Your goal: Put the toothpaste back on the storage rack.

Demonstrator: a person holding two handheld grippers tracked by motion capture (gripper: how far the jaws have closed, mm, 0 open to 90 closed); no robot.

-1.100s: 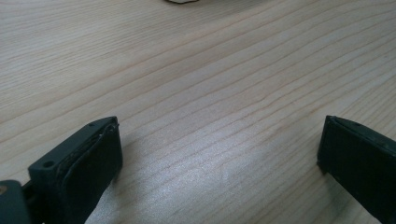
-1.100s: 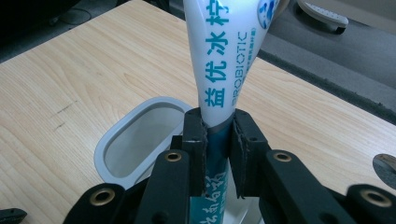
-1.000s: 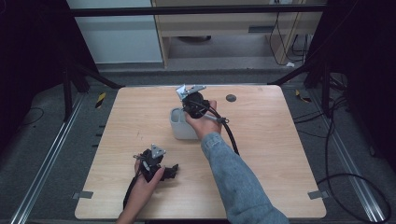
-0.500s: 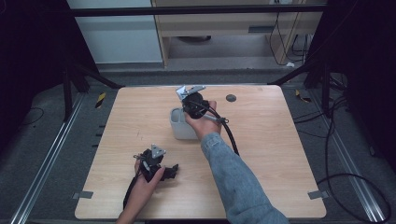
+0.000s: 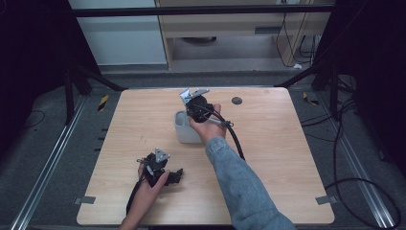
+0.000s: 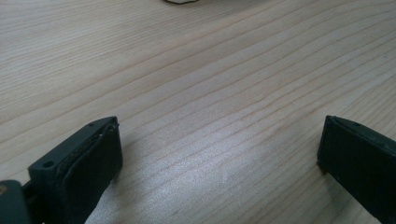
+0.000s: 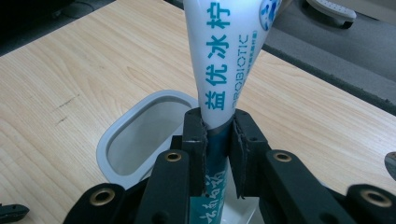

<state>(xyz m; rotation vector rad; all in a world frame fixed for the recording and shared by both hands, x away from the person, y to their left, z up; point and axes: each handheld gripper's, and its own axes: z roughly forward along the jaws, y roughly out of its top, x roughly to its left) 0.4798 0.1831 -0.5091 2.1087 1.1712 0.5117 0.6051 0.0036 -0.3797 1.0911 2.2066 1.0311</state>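
Right tool (image 7: 218, 140) pinches a white tube (image 7: 224, 65), teal print, Chinese characters plus the word "PROBIOTIC" along its side. Jaws pressed onto the narrow lower part of the tube; the body widens away from them. In the high view the right tool (image 5: 197, 106) sits over the far middle of the bench (image 5: 287, 158), right at the grey cup (image 5: 184, 129).

In the right gripper view the grey cup (image 7: 135, 140), oval-mouthed and looking empty inside, stands just beside and below the tube. The tube is above the opening's edge, not in it.

Left tool (image 5: 160, 168) rests near the front left of the bench. In its own view the left tool (image 6: 219, 154) has its jaws spread wide, bare wood between them, nothing held.

Handling, my judgement: the tube looks light and soft-walled (a squeeze tube, likely paste or cream), with a smooth, probably slippery skin. A hard pinch mid-body would likely dent it or push contents toward the cap. The stiffer narrow end, where it is held now, seems the safer place. The cup looks rigid plastic, light, possibly easy to tip if nudged.
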